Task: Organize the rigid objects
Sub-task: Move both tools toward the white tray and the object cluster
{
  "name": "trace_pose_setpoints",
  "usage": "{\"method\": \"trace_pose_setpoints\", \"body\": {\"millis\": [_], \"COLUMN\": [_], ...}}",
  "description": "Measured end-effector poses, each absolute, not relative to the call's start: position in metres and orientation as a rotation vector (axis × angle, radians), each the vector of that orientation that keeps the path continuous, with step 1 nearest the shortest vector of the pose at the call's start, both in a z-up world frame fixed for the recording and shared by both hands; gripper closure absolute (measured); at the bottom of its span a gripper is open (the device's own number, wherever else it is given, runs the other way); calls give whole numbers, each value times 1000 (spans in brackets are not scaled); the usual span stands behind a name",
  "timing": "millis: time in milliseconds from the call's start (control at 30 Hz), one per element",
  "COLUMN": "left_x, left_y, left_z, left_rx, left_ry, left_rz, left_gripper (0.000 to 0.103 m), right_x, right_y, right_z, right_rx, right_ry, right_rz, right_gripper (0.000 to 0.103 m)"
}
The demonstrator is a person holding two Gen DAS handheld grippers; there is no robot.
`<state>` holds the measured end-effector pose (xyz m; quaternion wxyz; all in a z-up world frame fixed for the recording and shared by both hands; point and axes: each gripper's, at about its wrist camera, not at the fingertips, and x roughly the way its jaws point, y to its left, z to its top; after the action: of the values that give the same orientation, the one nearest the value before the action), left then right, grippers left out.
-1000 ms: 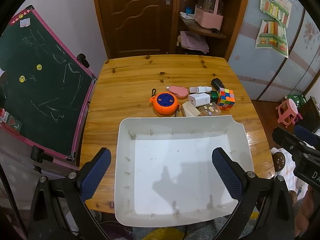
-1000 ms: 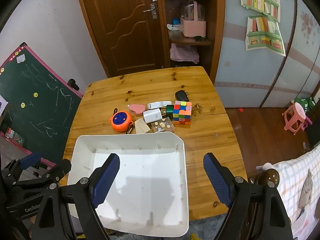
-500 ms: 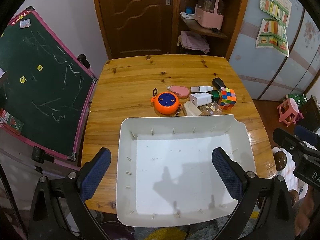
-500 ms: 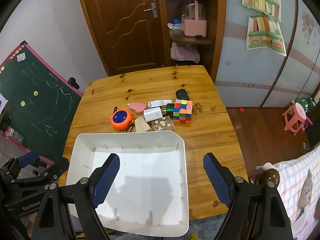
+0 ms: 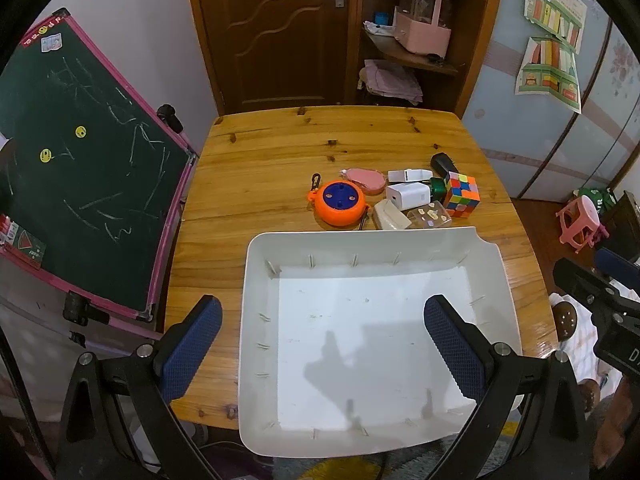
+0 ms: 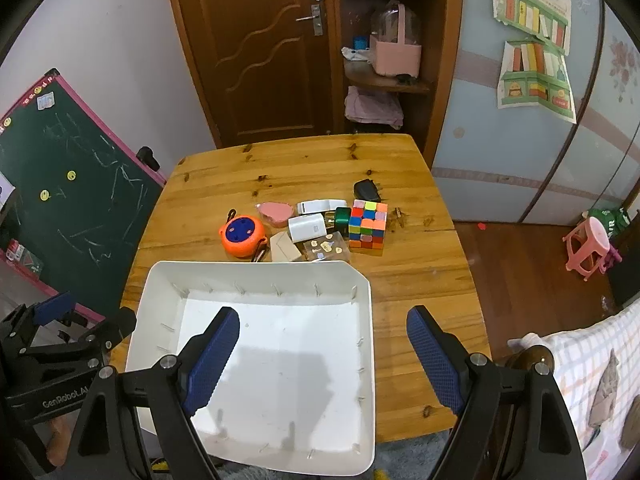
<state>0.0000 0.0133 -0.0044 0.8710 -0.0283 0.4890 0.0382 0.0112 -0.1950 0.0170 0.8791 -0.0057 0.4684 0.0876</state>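
An empty white tray (image 5: 256, 280) (image 6: 160, 292) lies at the near edge of the wooden table (image 5: 280, 152) (image 6: 420, 272). Just beyond its far rim sits a cluster: an orange round reel (image 5: 339, 203) (image 6: 242, 236), a pink flat case (image 5: 366, 179) (image 6: 275, 213), a white charger block (image 5: 408, 196) (image 6: 307, 227), a colour cube (image 5: 461, 194) (image 6: 368, 224), a clear sticker box (image 5: 429, 216) (image 6: 325, 247), a beige block (image 5: 390, 216) (image 6: 284, 248) and a black item (image 5: 443, 164) (image 6: 366, 190). My left gripper (image 5: 320, 348) and right gripper (image 6: 323, 356) hover open above the tray, holding nothing.
A green chalkboard (image 5: 72, 152) (image 6: 68, 184) leans at the table's left side. A brown door (image 5: 276, 28) and a corner shelf with a pink basket (image 5: 422, 32) stand behind. A pink stool (image 6: 588, 244) is on the floor to the right.
Both cameras have drifted slightly; the tray and cluster sit a little lower and closer in view. Nothing was taken hold of or moved.
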Motion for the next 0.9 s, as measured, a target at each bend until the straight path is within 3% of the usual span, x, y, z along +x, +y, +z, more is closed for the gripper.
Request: {"method": "trace_pose_setpoints", "body": {"millis": [500, 900], "left_x": [1, 5], "left_y": [18, 36], "left_z": [-13, -53], "left_rx": [-64, -64], "left_ry": [1025, 1120], "left_rz": [60, 69], "left_gripper": [2, 2], "right_x": [14, 26], "right_y": [-197, -203], "right_z": [16, 17], "right_rx": [-3, -15], "right_ry": [970, 926], "right_rz": [181, 150], "right_gripper": [17, 17]}}
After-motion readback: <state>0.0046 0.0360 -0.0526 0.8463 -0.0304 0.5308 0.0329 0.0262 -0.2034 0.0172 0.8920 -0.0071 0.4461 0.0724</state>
